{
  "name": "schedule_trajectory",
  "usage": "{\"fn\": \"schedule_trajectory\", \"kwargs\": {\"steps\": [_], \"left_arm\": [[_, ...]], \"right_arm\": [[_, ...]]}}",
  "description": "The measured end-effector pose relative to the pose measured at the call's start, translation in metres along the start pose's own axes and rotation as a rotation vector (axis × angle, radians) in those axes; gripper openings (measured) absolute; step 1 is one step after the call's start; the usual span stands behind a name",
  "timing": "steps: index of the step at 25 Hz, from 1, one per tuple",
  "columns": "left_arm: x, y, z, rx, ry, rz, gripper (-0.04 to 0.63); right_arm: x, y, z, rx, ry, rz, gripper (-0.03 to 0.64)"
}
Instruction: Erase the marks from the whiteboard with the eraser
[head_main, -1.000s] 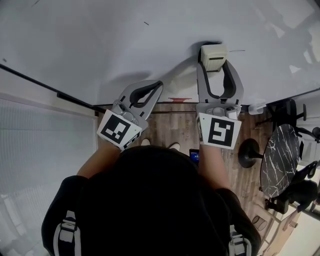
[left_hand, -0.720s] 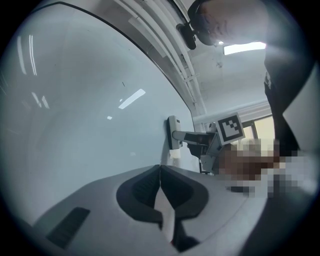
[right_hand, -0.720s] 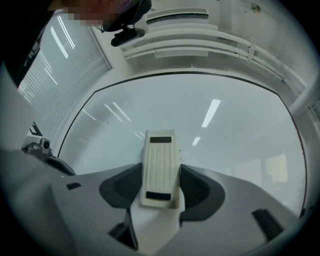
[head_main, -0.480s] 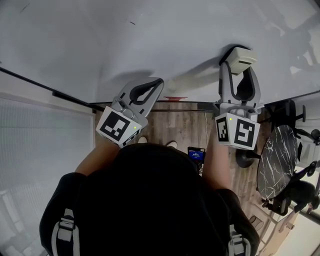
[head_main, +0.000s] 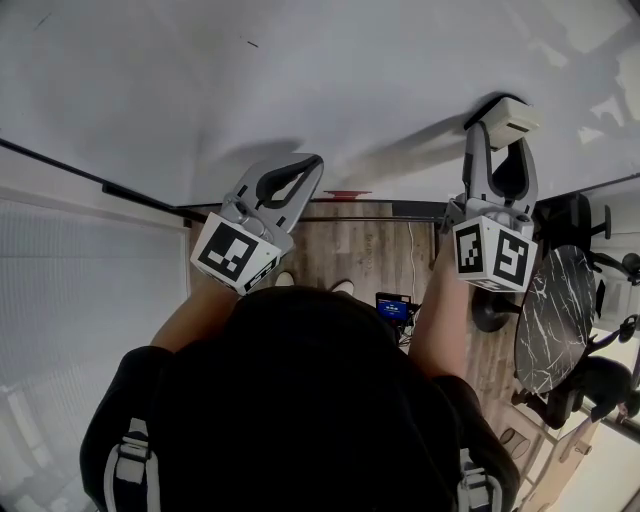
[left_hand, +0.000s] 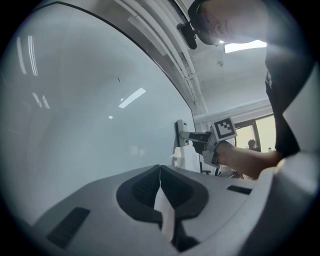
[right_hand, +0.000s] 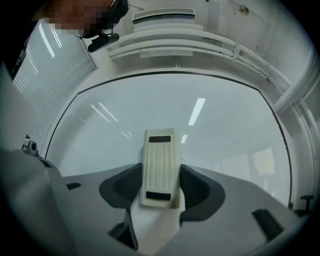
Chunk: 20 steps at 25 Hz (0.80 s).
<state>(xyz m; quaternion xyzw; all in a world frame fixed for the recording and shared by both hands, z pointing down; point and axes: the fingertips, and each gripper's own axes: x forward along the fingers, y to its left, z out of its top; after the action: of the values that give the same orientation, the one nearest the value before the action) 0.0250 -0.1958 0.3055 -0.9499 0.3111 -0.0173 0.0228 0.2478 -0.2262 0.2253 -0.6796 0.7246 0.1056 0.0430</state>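
Head view: right gripper (head_main: 500, 138) reaches forward, fingers (right_hand: 197, 187) clamping eraser (head_main: 514, 115) against whiteboard (head_main: 300, 80); left gripper (head_main: 312, 165) fingers together, empty.

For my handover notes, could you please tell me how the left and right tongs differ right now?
The left tongs are shut on nothing; the right tongs are shut on the eraser. The right tongs reach farther up the whiteboard than the left tongs. Both point at the whiteboard.

Cream eraser (right_hand: 160, 169) flat against whiteboard (head_main: 300, 90) (upright)
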Motion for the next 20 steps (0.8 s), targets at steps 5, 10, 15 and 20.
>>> {"fn": "schedule_trajectory", "kwargs": {"steps": [5,10,15,20], "left_arm": [[-0.003,0.004,0.005,0.003,-0.017,0.007,0.006],[-0.007,0.008,0.005,0.000,-0.031,0.014,0.006],[-0.014,0.014,0.009,0.001,-0.045,0.029,0.006],[-0.028,0.022,0.014,-0.003,-0.059,0.059,0.006]], "right_arm": [[-0.004,-0.001,-0.002,0.024,0.017,-0.004,0.235],[-0.015,0.034,0.002,0.025,0.018,0.071,0.235],[-0.015,0.091,0.004,-0.036,0.031,0.176,0.233],[-0.011,0.145,0.008,-0.075,0.034,0.272,0.233]]}}
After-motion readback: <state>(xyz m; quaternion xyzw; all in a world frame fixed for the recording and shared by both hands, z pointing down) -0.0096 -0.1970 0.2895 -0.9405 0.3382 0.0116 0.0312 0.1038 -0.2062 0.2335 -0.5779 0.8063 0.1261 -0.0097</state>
